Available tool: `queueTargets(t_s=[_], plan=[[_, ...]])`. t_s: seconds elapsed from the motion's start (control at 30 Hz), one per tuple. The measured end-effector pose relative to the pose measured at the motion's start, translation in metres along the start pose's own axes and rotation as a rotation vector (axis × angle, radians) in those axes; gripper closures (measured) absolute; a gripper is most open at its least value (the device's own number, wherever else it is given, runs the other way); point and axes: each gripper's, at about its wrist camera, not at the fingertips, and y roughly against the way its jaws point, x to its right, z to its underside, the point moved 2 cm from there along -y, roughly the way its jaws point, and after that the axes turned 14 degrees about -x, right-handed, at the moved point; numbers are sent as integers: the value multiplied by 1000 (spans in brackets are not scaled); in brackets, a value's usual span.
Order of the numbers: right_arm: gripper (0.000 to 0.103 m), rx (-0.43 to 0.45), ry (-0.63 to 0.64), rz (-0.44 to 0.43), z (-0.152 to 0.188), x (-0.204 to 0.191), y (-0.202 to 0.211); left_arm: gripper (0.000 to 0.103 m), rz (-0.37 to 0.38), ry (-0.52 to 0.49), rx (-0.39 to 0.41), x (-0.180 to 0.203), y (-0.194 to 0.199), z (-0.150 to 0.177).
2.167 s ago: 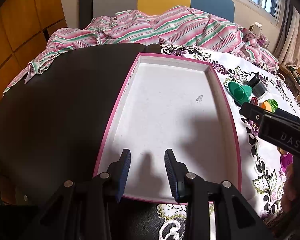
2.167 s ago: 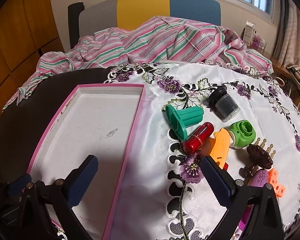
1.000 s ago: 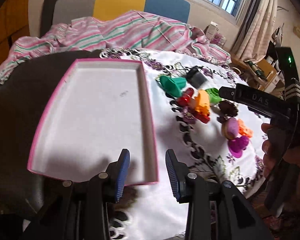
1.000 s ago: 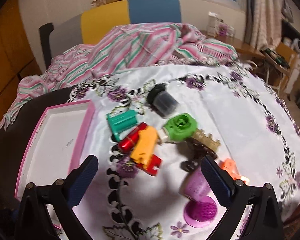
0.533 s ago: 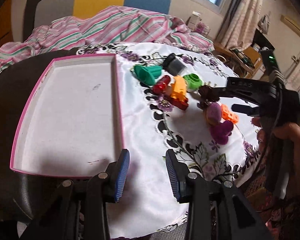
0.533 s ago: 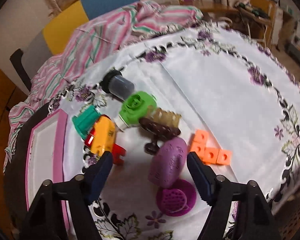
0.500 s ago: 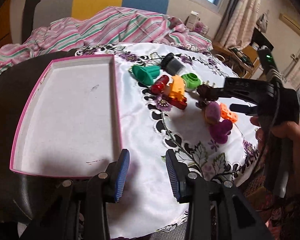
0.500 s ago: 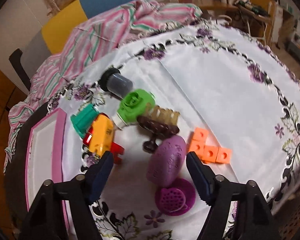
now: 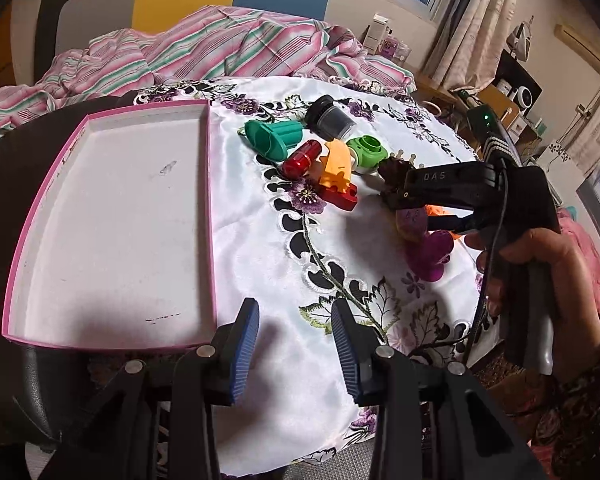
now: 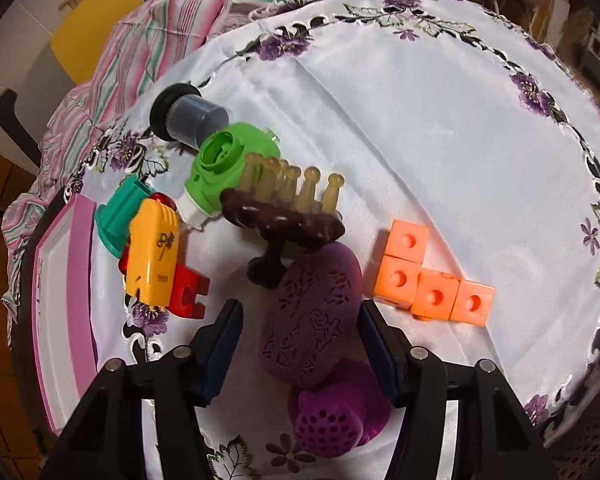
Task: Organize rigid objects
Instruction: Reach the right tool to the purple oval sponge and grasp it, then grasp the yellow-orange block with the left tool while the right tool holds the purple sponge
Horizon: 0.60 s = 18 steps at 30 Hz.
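A: White flowered cloth (image 10: 440,128) is spread on the table, w/ a striped blanket (image 9: 220,52) seen behind it. What's held?

B: Nothing. Right gripper (image 10: 298,330) is lowered over the purple oval piece (image 10: 310,316); its jaws have just been closing, w/ the piece between them, but the pads aren't pressed on it yet. Left gripper (image 9: 294,322) is kept partly open and empty, near the pink tray (image 9: 210,184).

A: And the other toys?

B: All are laid right of the tray: green cone (image 9: 274,140), red capsule (image 9: 302,158), yellow block (image 10: 154,248), brown comb (image 10: 284,216). Orange cubes (image 10: 432,276) are found farthest from the tray.
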Motion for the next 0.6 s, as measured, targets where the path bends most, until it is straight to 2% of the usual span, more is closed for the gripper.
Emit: queueTargets(t_s=[0.03,0.07,0.17,0.3,0.47,0.6], plan=[[53,4,8,11,0,-1,0,66,0,-1,-1,1,-1,0],[57,2,21,23,1,-3,-1,66,4,1,-3,2,-1,-1],[57,8,35,32,1,-5,-1,66,18,4,-9,3,-5,-1],[59,10,23,-8,1,0,1,66,17,-12,-25,7,-8,-4],[72,45,46,-80,5,-5,10,66,24,-27,-29,13,-11,-11],[73,37,60,-98,6,-10,8,66,44,-7,-29,13,-12,-22]])
